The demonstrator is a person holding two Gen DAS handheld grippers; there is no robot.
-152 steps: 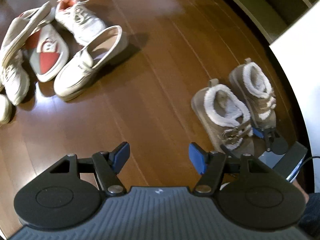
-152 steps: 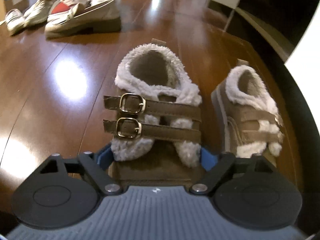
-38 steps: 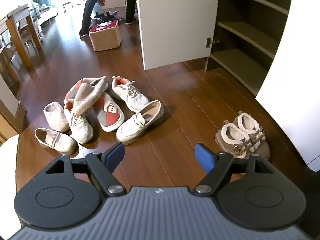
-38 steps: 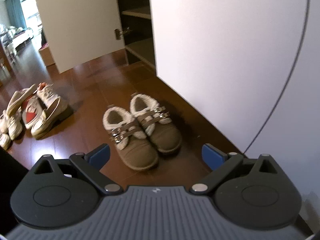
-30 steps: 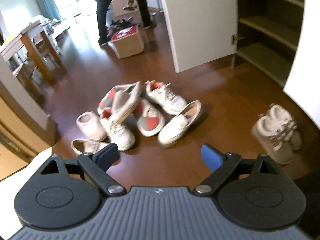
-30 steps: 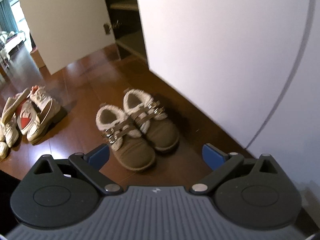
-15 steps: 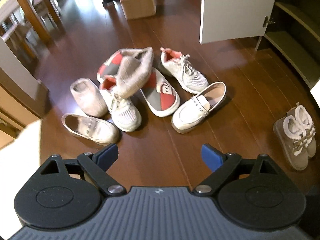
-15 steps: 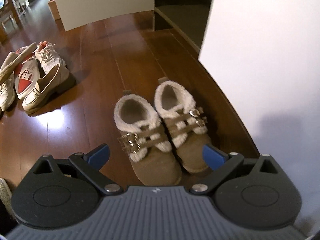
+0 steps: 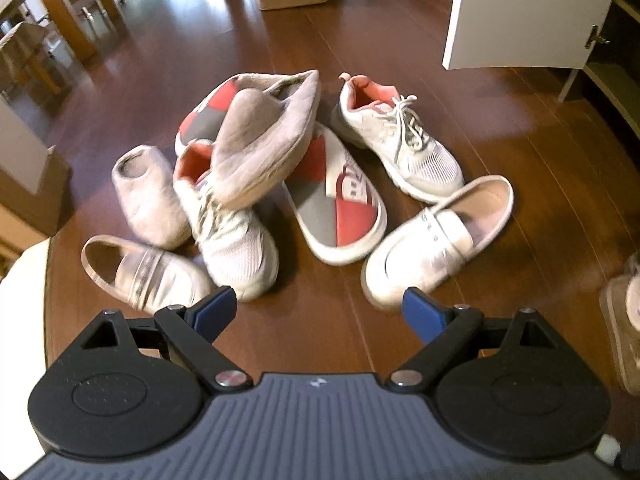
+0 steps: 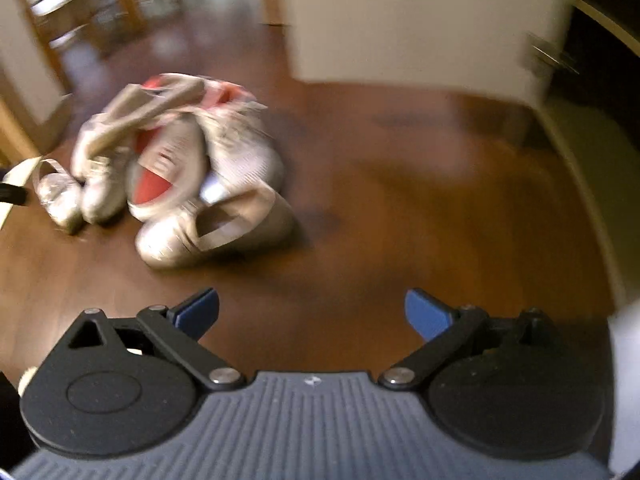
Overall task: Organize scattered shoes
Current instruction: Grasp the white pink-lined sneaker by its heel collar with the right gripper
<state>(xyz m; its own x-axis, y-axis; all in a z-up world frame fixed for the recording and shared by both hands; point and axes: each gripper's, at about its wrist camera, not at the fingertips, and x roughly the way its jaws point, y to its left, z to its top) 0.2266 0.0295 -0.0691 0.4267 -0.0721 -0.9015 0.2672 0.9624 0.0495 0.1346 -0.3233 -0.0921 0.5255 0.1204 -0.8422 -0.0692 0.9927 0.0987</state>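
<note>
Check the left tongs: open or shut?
Open: left tongs have blue pads spread wide, only floor between them.

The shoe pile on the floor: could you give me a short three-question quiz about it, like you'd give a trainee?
1. True or false: the left gripper holds a shoe.
2. What lies on top of the left sneaker: (a) grey slipper, (b) cream loafer, (c) box?
3. Which shoe is nearest the left gripper's right finger?

Key: 1 false, it is open and empty. 2 a. 3 the cream loafer.
</note>
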